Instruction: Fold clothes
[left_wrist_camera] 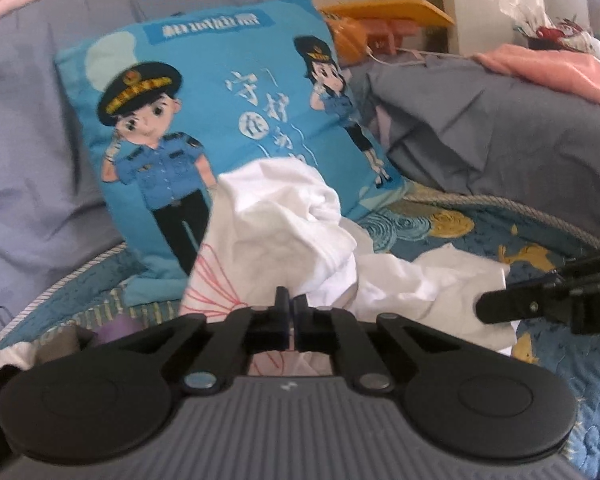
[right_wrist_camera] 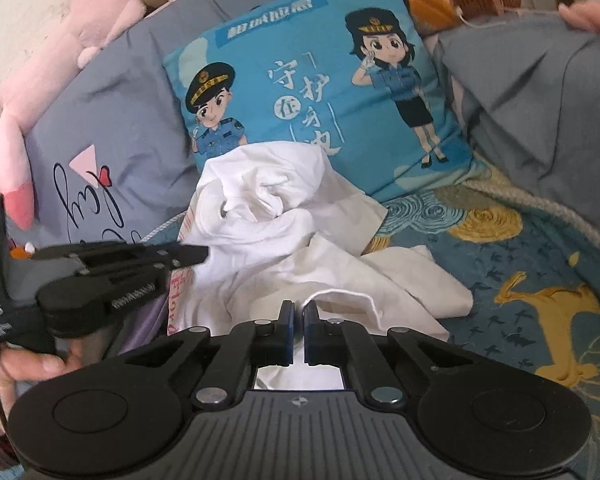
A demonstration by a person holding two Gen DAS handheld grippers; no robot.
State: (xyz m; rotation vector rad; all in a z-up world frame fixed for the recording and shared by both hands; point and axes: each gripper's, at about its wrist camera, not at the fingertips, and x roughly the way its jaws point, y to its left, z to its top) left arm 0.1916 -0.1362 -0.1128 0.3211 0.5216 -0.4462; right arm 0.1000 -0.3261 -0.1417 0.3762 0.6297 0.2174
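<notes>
Grippers — left gripper [left_wrist_camera: 291, 300] and right gripper [right_wrist_camera: 299, 312] — pinch white garment [right_wrist_camera: 284, 232] (crumpled).

The square blue cushion with two cartoon uniformed officers [right_wrist_camera: 312, 92], lying beyond the jaws, carries large white Chinese characters down its middle that read 守护在身边 or close to it; the last ones are partly covered. A paler banner at its top holds four more characters, too blurred to read. To the left of the jaws, the grey pillowcase [right_wrist_camera: 112, 136] bears dark looping handwriting, illegible. The black handheld gripper body [right_wrist_camera: 100, 280] at the left shows white letters ending "DAS".
</notes>
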